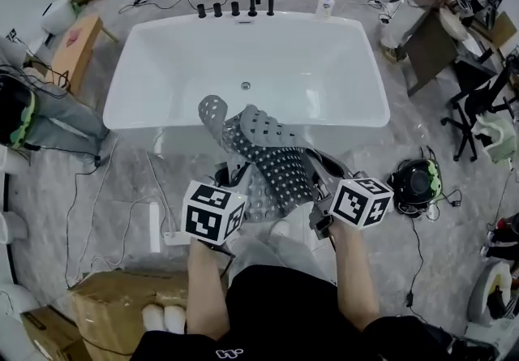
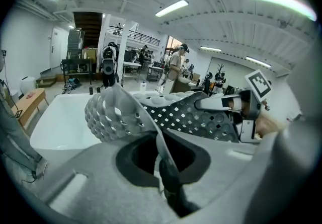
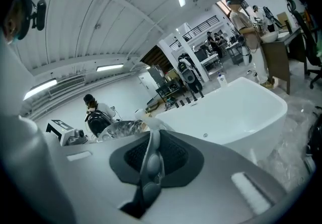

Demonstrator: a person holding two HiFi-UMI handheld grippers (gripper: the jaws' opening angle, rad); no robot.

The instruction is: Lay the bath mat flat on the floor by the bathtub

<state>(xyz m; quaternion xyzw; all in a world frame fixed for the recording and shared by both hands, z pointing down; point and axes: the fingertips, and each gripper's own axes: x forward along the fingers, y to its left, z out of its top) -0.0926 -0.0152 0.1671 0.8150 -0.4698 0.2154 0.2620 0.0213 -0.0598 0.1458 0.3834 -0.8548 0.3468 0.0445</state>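
The grey perforated bath mat (image 1: 272, 152) hangs crumpled in the air between my two grippers, its far end folded over the near rim of the white bathtub (image 1: 243, 59). My left gripper (image 1: 233, 179) is shut on the mat's left edge; in the left gripper view the mat (image 2: 118, 112) rises from the closed jaws as a thin fold. My right gripper (image 1: 322, 193) is shut on the mat's right edge, and the right gripper view shows that edge (image 3: 150, 160) pinched between the pads, with the bathtub (image 3: 236, 109) beyond. The floor directly under the mat is hidden.
Black tap fittings (image 1: 236, 6) and a bottle (image 1: 326, 2) stand on the tub's far rim. A power strip (image 1: 175, 237) with cables lies on the marble floor at left, a cardboard box (image 1: 122, 311) at bottom left, a headset (image 1: 413, 182) at right. Chairs and people crowd the right.
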